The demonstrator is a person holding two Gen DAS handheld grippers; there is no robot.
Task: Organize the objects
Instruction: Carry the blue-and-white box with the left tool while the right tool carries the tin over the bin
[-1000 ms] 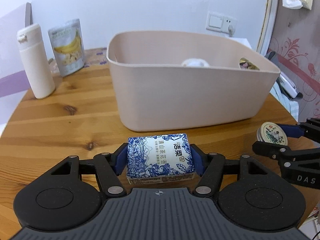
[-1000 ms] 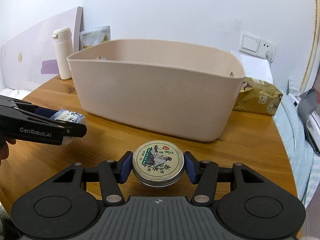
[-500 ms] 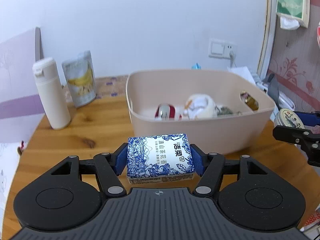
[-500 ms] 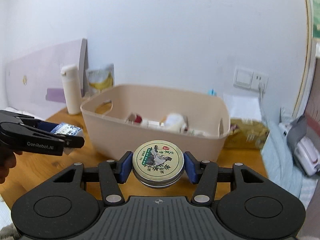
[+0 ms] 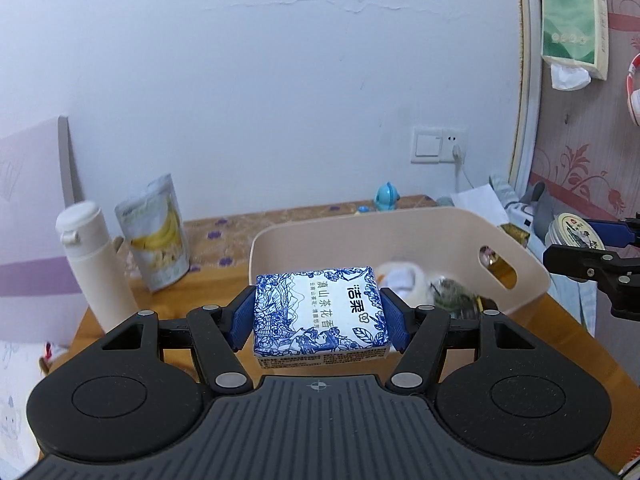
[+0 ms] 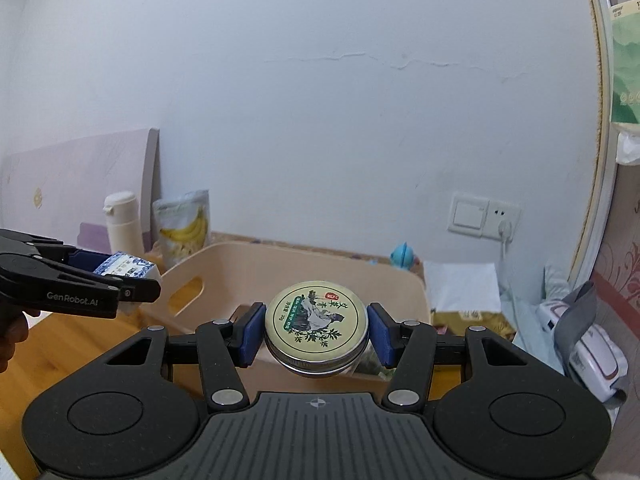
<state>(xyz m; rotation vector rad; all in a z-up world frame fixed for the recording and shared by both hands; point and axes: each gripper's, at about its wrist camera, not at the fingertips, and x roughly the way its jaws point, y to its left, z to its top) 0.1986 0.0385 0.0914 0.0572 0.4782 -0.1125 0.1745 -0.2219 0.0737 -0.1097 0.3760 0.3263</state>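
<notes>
While both claws hang above the wooden surface [image 5: 532,320], each pinches one item between its blue pads. Gripped by the left claw [image 5: 320,316] is a blue-and-white patterned packet [image 5: 320,314], squeezed on its two short sides and lying flat, printed face up. It sits in the air at the near edge of the beige bin [image 5: 516,256], partly hiding the bin's near wall in the left wrist view. Clamped in the right claw [image 6: 316,330] is a round tin [image 6: 316,324] with a pale green illustrated lid, held level by its rim, also raised in front of the bin [image 6: 248,264]. From the left wrist view the right claw and its tin [image 5: 576,234] appear at the far right, beside the bin's right end wall with its handle slot. Inside the bin lie a white rounded item [image 5: 404,280] and some dark clutter too blurred to name. To the left of the bin, on the surface, stand a white bottle [image 5: 96,268] and a banana snack pouch [image 5: 154,236], near each other. A small blue toy [image 5: 386,196] sits beyond the bin by the wall.
</notes>
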